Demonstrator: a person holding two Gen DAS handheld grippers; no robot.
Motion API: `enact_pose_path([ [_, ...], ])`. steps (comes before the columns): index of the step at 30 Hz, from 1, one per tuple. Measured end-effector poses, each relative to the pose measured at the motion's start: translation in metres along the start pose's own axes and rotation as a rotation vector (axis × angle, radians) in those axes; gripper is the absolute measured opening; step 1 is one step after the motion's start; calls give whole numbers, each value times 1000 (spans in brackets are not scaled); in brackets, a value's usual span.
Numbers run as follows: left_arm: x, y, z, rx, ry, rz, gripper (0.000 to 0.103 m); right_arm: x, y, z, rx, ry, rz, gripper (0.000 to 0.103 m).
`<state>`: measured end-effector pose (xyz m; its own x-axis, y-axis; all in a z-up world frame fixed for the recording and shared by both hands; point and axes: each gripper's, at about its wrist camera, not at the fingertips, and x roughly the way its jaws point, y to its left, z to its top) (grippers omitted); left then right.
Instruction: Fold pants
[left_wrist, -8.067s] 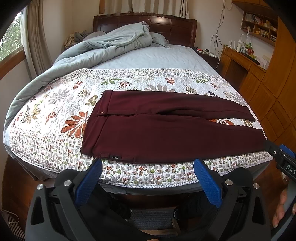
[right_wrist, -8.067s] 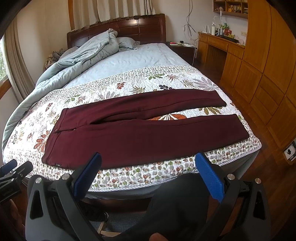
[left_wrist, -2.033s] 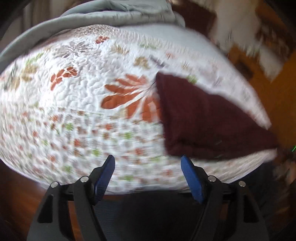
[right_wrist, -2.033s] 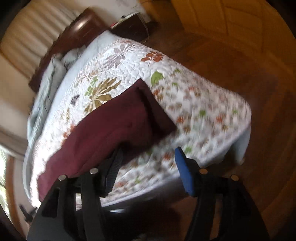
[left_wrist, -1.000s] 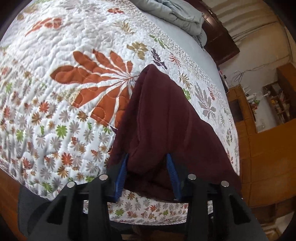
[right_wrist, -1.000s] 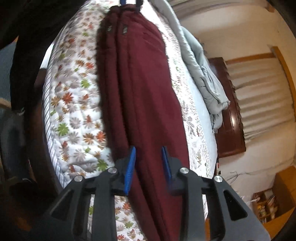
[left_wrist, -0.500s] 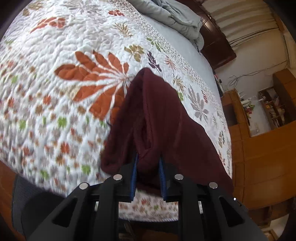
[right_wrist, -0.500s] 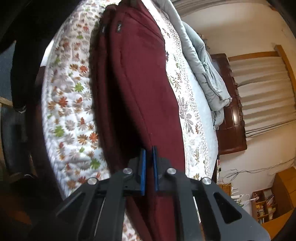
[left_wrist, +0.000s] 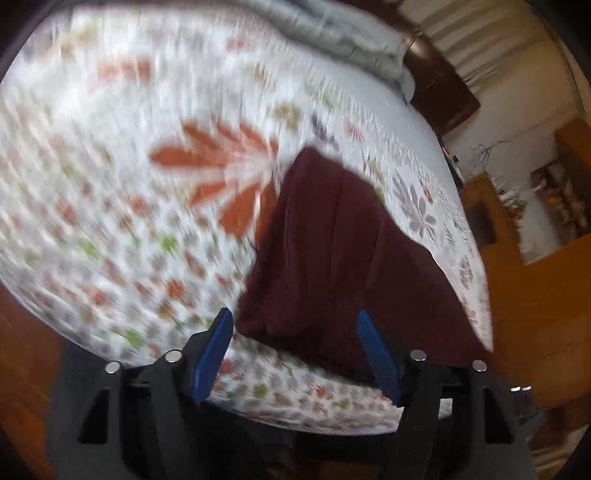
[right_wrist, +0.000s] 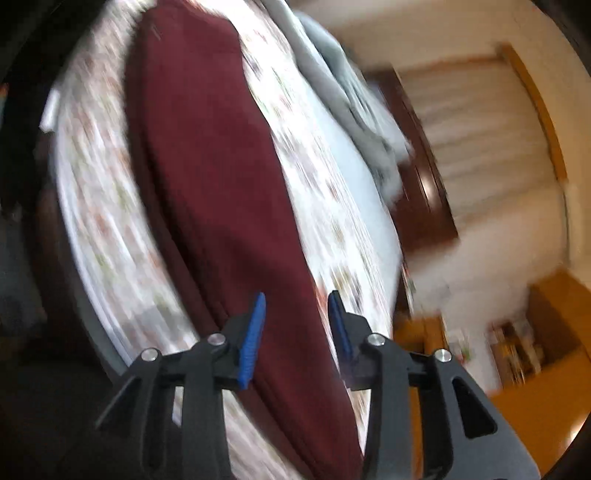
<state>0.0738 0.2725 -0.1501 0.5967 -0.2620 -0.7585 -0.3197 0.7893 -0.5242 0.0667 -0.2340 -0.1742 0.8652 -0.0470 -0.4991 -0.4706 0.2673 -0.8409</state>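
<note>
1. We see the maroon pants (right_wrist: 207, 177) lying folded lengthwise, one leg over the other, on the floral quilt (left_wrist: 122, 206) near the bed's front edge.
2. Our left tongs (left_wrist: 295, 328) are opening; their blue pads (left_wrist: 216, 347) stand wide and clear of the cloth end below them.
3. Our right tongs (right_wrist: 297, 308) are opening too, narrower, with the pants' long edge seen between the pads but not pressed.
4. Both views are blurred; a grey duvet (right_wrist: 343, 96) is heaped beyond.
</note>
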Motion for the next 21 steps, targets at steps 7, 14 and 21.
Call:
enact_pose_path([
  [7,7,-77,-12,191,-25,-72,76,40,13,-65,-136,116,66,34],
  [14,75,-134,-36,265,159,-146,76,69,26,-61,-221,118,127,22],
  [21,99,-160,-57,293,284,-246,76,46,-11,-63,-150,71,187,8],
])
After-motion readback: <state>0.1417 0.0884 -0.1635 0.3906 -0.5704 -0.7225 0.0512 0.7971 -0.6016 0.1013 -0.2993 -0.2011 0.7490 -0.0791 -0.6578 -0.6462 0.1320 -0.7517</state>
